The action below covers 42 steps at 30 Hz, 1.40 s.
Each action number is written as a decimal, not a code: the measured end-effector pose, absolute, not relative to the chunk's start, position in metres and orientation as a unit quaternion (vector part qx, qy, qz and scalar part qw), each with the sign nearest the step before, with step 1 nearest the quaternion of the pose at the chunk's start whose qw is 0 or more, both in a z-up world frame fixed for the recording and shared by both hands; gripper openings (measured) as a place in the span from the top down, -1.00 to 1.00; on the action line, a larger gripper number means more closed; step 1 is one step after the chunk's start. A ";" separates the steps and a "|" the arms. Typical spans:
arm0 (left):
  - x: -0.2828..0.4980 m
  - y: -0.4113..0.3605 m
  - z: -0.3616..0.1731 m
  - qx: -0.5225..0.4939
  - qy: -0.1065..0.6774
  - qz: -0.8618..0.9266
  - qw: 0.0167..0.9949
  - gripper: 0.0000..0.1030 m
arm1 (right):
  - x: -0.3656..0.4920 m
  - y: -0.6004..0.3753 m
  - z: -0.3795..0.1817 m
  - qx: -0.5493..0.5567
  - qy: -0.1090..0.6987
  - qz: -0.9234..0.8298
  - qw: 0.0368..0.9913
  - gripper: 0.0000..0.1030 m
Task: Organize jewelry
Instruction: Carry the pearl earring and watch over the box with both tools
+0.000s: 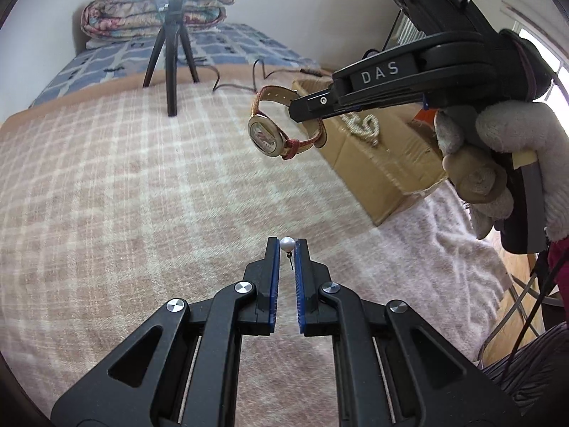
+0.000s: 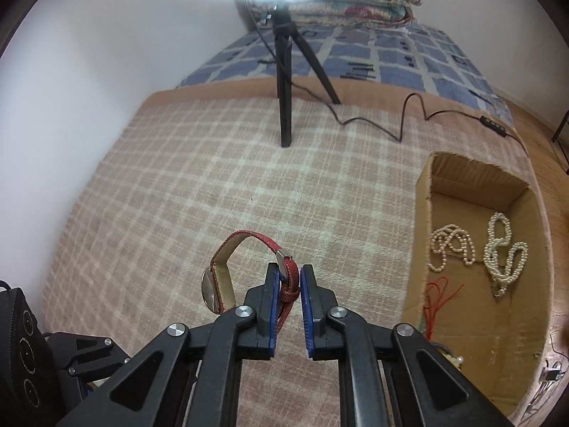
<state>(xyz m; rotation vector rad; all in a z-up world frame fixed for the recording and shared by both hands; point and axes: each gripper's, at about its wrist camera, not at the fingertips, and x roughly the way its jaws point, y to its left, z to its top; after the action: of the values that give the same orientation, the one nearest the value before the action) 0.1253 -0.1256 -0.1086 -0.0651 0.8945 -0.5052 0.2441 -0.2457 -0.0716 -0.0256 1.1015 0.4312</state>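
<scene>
The left gripper (image 1: 287, 246) is nearly closed, its blue pads pinching a pearl earring (image 1: 287, 244) at the very tips, the post hanging down between them, above the checked blanket (image 1: 124, 178). The right gripper (image 2: 287, 277) is clamped on the red strap of a watch (image 2: 227, 281) — the round face hangs to its left, in the air. To the right sits an open cardboard box (image 2: 423, 213) holding pearl necklaces (image 2: 498, 249) and a red cord (image 2: 439, 299).
</scene>
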 end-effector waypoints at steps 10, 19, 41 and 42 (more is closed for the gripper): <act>0.113 -0.148 -0.079 -0.028 0.399 -0.273 0.875 0.88 | 0.217 -0.285 -0.027 0.000 0.469 0.177 0.865 0.82; 0.113 -0.181 -0.061 -0.024 0.385 -0.303 0.872 0.88 | 0.195 -0.339 -0.005 0.022 0.427 0.135 0.894 0.82; 0.154 -0.281 -0.074 -0.006 0.394 -0.332 0.857 0.88 | 0.224 -0.436 -0.044 0.043 0.449 0.057 0.891 0.82; 0.155 -0.284 -0.075 -0.006 0.395 -0.332 0.856 0.88 | 0.228 -0.435 -0.045 0.043 0.450 0.059 0.890 0.82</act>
<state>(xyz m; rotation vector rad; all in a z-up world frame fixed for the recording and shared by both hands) 0.1552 -0.2835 -0.0747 -0.0124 0.8306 -0.6987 0.2284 -0.4351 -0.0454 0.0903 0.9346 0.1228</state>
